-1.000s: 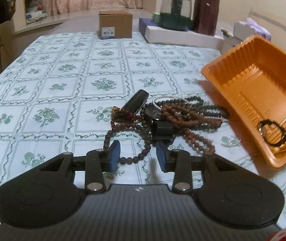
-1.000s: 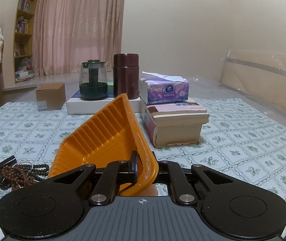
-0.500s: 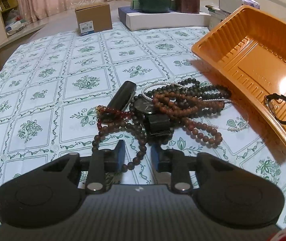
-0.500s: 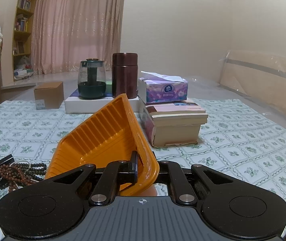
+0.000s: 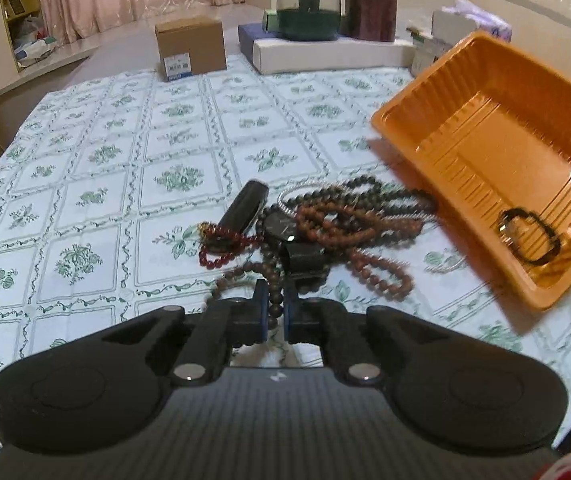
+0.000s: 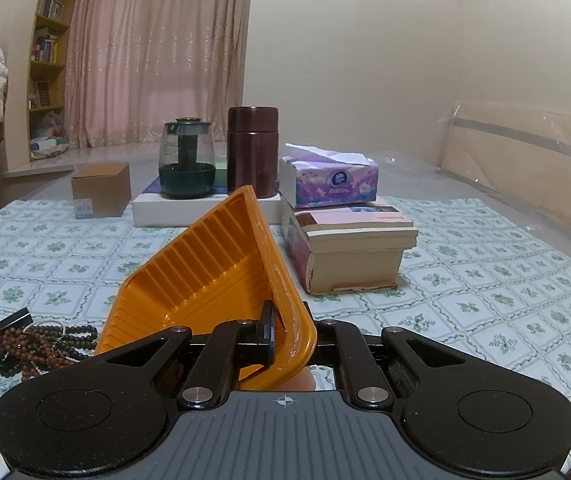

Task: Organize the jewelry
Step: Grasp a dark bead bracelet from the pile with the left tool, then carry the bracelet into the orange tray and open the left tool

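A floppy string of dark beads (image 5: 275, 300) (light, but tangled in the pile (image 5: 337, 228) on the cloth) has just been pinched by the closing left gripper (image 5: 276, 312). The tilted tray (image 6: 221, 280) is held by its stiff rim in the tight right gripper (image 6: 285, 338).

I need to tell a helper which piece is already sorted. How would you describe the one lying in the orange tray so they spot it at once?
Find the orange tray tilted up at the right of the flowered tablecloth. In its low near corner lies a single black band, a closed loop. Unlike the tangled brown and red beads heaped on the cloth beside the tray, it lies alone inside it.
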Demonstrator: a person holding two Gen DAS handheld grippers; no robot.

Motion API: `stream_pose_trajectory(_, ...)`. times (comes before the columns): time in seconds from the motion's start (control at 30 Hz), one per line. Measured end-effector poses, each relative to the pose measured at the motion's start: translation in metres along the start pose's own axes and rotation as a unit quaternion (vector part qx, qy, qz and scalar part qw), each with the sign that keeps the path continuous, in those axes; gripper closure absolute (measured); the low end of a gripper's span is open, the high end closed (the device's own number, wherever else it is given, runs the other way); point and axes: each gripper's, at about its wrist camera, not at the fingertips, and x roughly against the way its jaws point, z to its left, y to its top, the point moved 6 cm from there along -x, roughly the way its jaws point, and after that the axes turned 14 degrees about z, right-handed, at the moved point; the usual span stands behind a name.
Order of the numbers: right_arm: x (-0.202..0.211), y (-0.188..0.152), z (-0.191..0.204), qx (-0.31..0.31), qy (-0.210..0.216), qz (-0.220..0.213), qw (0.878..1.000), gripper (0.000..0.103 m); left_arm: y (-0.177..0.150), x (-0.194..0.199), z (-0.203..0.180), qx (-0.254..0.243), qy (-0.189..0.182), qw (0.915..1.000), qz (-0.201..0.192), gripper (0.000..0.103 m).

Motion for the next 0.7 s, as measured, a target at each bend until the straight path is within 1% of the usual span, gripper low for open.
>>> stream_pose_trajectory(0.17,0.000,0.000,0.001,0.002,-0.001,0.000,1.000,0.093,0.004,0.022,-0.010,0.000,-0.024,0.9996,-0.016,0.097)
stream_pose_trajectory(0.33,0.000,0.000,0.001,0.002,-0.002,0.001,1.000,0.093,0.012,0.037,-0.026,-0.010,-0.044,0.9986,-0.028,0.097)
stream_pose_trajectory(0.7,0.000,-0.001,0.000,0.001,0.000,0.002,1.000,0.093,0.036,0.054,-0.072,-0.041,-0.094,0.9935,-0.050,0.097)
